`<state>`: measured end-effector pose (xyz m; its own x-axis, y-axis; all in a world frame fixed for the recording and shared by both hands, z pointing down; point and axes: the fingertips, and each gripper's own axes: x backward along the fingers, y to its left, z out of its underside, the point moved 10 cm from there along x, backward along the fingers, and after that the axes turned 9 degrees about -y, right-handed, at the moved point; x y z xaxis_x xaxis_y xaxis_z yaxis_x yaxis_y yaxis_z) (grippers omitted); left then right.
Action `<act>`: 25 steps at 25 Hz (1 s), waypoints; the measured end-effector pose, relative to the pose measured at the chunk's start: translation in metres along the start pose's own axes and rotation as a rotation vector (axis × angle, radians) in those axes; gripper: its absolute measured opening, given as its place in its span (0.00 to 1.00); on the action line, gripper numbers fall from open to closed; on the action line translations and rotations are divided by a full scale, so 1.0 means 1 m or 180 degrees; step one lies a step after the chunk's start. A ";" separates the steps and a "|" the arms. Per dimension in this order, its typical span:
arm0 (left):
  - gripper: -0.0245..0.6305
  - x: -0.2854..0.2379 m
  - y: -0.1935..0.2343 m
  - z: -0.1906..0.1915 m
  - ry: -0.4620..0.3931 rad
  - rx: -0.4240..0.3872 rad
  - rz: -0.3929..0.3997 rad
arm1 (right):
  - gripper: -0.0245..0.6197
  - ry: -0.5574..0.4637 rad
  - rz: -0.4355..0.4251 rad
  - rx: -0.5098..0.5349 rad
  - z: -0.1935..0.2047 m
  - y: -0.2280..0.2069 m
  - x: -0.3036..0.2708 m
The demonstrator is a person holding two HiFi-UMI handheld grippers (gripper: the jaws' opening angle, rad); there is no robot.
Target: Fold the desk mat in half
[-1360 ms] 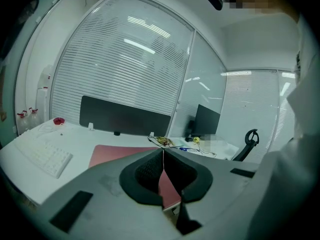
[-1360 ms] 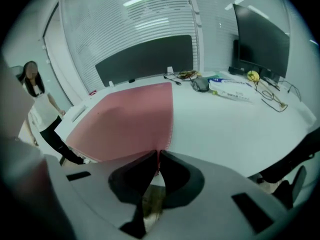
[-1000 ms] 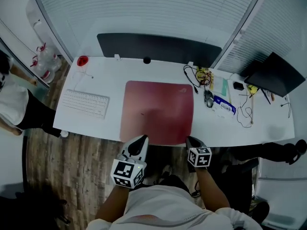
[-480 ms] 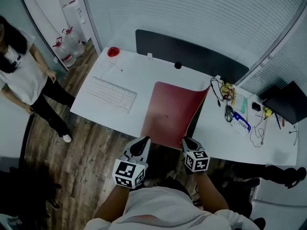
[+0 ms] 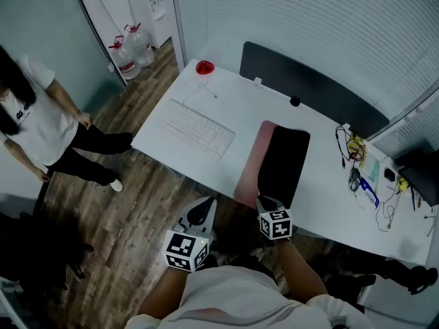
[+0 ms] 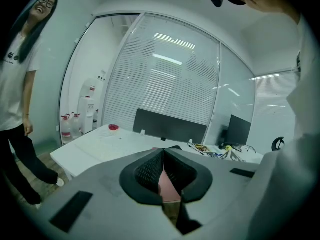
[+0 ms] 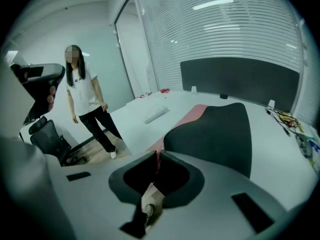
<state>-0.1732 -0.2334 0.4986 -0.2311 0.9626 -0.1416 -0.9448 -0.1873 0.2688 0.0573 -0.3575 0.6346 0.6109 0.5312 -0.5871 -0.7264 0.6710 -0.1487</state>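
White desk ahead of both jaws shows the mat, flat a second ago, flipped onto itself, fold nearly done, its near edge between the right gripper's narrow, opening jaws; left gripper closed, empty.

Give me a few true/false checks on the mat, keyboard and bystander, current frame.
1. Part of the desk mat shows its black underside, with a pink strip left uncovered beside it. True.
2. The keyboard lies on the mat. False: it lies on the bare desk, apart from the mat, on its left in the head view.
3. A small red object sits near the desk's far corner. True.
4. The person in the white T-shirt sits at the desk. False: they stand on the wood floor, clear of it.
5. Tangled cables lie at the desk's right end. True.
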 end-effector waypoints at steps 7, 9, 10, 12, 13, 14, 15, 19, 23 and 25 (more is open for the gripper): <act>0.06 0.017 0.022 0.000 -0.0004 0.0000 -0.0134 | 0.16 0.0164 -0.0187 0.0078 0.004 0.030 -0.037; 0.06 0.018 0.024 0.000 -0.0003 0.0001 -0.0136 | 0.17 0.0193 -0.0207 0.0084 0.003 0.032 -0.043; 0.06 0.018 0.024 0.000 0.0000 0.0002 -0.0131 | 0.17 0.0216 -0.0219 0.0078 0.002 0.033 -0.045; 0.06 0.016 0.024 0.000 0.0003 0.0001 -0.0108 | 0.18 0.0229 -0.0272 0.0058 -0.001 0.034 -0.044; 0.06 0.014 0.023 -0.001 -0.0002 0.0001 -0.0090 | 0.24 0.0193 -0.0301 0.0060 -0.004 0.035 -0.040; 0.06 0.012 0.021 -0.001 -0.0014 0.0002 -0.0067 | 0.26 0.0123 -0.0318 0.0068 -0.008 0.036 -0.034; 0.06 0.008 0.019 -0.003 -0.0031 0.0001 -0.0039 | 0.26 0.0024 -0.0320 0.0071 -0.014 0.034 -0.024; 0.06 -0.011 -0.001 -0.012 -0.0125 -0.0047 0.0135 | 0.18 -0.0513 -0.0185 0.0004 -0.043 0.014 0.030; 0.06 -0.032 -0.027 -0.026 -0.0249 -0.0107 0.0341 | 0.12 -0.1032 0.0054 -0.0139 -0.072 -0.017 0.089; 0.06 -0.043 -0.042 -0.035 -0.0314 -0.0162 0.0456 | 0.12 -0.1282 0.0187 -0.0152 -0.085 -0.030 0.121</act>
<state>-0.1315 -0.2736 0.4595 -0.3427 0.9394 -0.0106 -0.9150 -0.3311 0.2306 0.1260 -0.3576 0.5006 0.6355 0.7343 -0.2386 -0.7717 0.6138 -0.1666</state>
